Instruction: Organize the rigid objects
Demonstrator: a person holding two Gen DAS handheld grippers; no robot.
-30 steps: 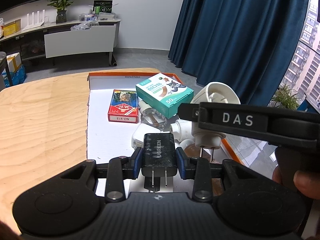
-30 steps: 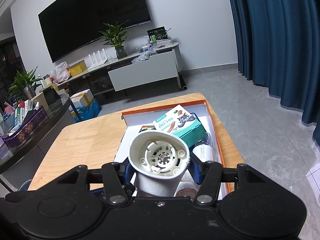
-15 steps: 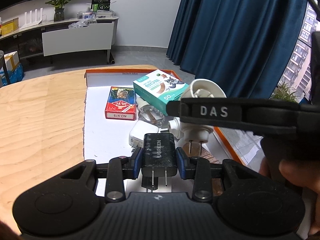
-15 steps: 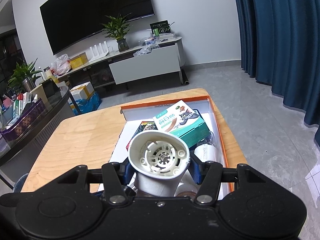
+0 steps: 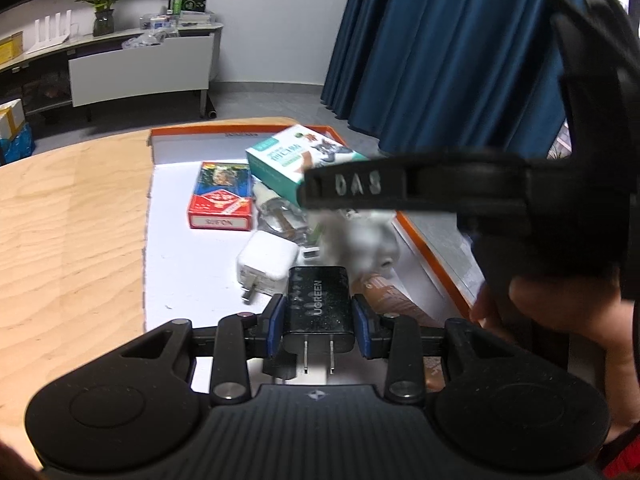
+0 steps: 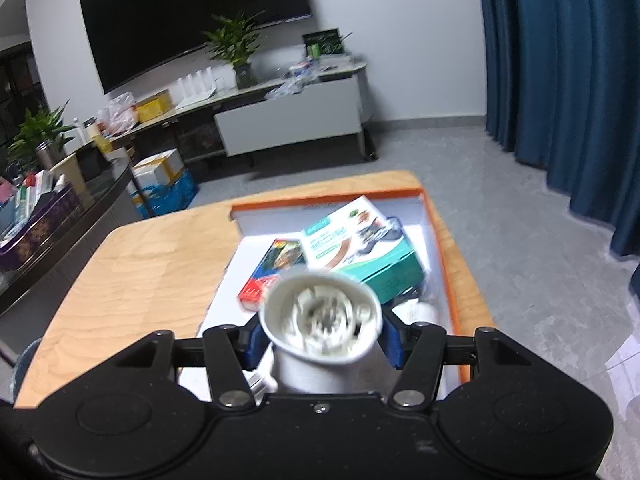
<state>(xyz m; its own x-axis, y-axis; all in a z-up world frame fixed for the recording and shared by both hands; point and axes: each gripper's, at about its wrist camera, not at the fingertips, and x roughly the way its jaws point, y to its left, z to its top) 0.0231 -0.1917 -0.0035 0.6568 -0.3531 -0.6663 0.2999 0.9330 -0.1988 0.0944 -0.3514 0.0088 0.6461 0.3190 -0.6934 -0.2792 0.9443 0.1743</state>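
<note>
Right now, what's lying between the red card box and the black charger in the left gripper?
A white plug adapter lies on the tray floor between the red card box and the black charger, seen from the left wrist.

Beyond the worktop [image 6: 132, 272] we see a large dark screen [image 6: 192, 20] on the white wall, and below it a long low cabinet [image 6: 288, 120] with a potted plant [image 6: 236, 52] standing on top. Clutter lies along that cabinet: a yellow box [image 6: 154, 106] and a plastic bag [image 6: 120, 110] among it. Under it, on the grey floor [image 6: 500, 208], sits a white carton [image 6: 160, 168] on a blue bag. Dark blue curtains [image 5: 452, 52] hang at the right. At the far left a second plant [image 6: 40, 136] stands beside a dark table carrying a purple tray [image 6: 36, 228] of small items.
</note>
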